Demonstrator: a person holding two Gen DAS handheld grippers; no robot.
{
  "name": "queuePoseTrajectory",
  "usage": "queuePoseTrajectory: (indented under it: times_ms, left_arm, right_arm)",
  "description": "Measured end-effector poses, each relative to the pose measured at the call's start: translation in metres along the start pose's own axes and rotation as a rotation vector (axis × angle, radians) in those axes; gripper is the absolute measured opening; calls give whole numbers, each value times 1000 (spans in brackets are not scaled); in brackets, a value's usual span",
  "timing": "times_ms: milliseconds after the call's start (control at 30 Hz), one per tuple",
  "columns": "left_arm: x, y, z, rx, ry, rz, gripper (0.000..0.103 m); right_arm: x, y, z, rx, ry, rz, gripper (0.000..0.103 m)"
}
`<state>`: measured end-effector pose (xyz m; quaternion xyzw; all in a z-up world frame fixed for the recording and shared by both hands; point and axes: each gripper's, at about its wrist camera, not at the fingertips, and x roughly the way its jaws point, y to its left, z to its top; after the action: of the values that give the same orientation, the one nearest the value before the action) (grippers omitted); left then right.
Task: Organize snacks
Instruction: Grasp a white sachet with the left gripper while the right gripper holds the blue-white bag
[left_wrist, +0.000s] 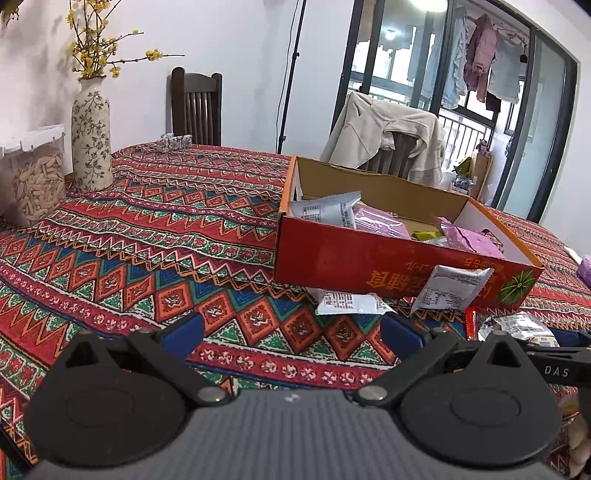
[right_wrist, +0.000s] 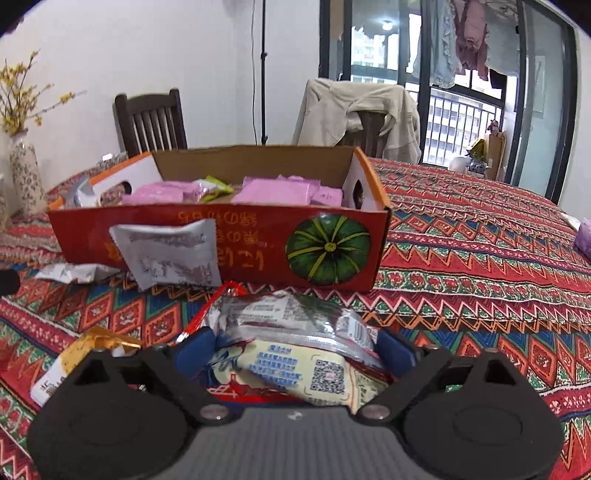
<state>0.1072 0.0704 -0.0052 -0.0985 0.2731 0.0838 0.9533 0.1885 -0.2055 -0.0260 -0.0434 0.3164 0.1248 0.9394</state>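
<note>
Surface (left_wrist: 147, 236) under the patterned red cloth fills most of both views. Red cardboard box (right_wrist: 258, 254), pumpkin print on its side, sits centre frame in my right view and right of centre in the left view. Inside it I see pink packets (right_wrist: 275, 190), a green one (right_wrist: 216, 184) and a grey-white pouch (left_wrist: 327, 212). A silver pouch (right_wrist: 170, 254) leans on the box's front wall, left of the pumpkin; another white packet (left_wrist: 347, 302) lies flat just beside it. Floral vase (left_wrist: 90, 136) and a clear tub of seeds (left_wrist: 35, 184) sit upper left in the left view.

Right claw (right_wrist: 293, 347): fingers apart, straddling a pile of snack packets (right_wrist: 295, 354) at lower centre; can't tell if the pads touch them. Gold-white wrapper (right_wrist: 81, 354) lies lower left.

Left claw (left_wrist: 291, 332): fingers wide apart, nothing between them, cloth below.
</note>
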Motion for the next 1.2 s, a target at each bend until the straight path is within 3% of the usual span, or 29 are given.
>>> queuePoseTrajectory:
  times_ms: [200,333,533,733,800,833,867,967,1200]
  left_arm:
    - [-2,0,2,-8,-8,-6,103]
    - [4,-6,5,1,1,-12,103]
    - [18,-25,13,31,13,-29,103]
    - [48,-51,19,81,48,10,103]
    - [59,-56,19,90,67,27,87]
    - [64,-58,18,90,83,29,61]
    - [70,-59,18,88,109,20,54]
    - [71,-58,13,80,92,20,50]
    - [46,-48,4,79,39,-16,46]
  right_arm:
    - [-8,-7,-1,46,-41,14,87]
    - [-16,-18,-2,104,-90,20,68]
    - [-20,-22,-2,123,-117,26,58]
    - [-21,-26,-3,141,-123,44,55]
    - [-20,-28,-2,156,-121,53,59]
    - [-18,-29,-3,166,-117,55,61]
    - [-17,-31,-3,176,-115,56,63]
    - [-14,-37,-3,211,-106,60,74]
    - [-11,-40,-3,234,-109,64,82]
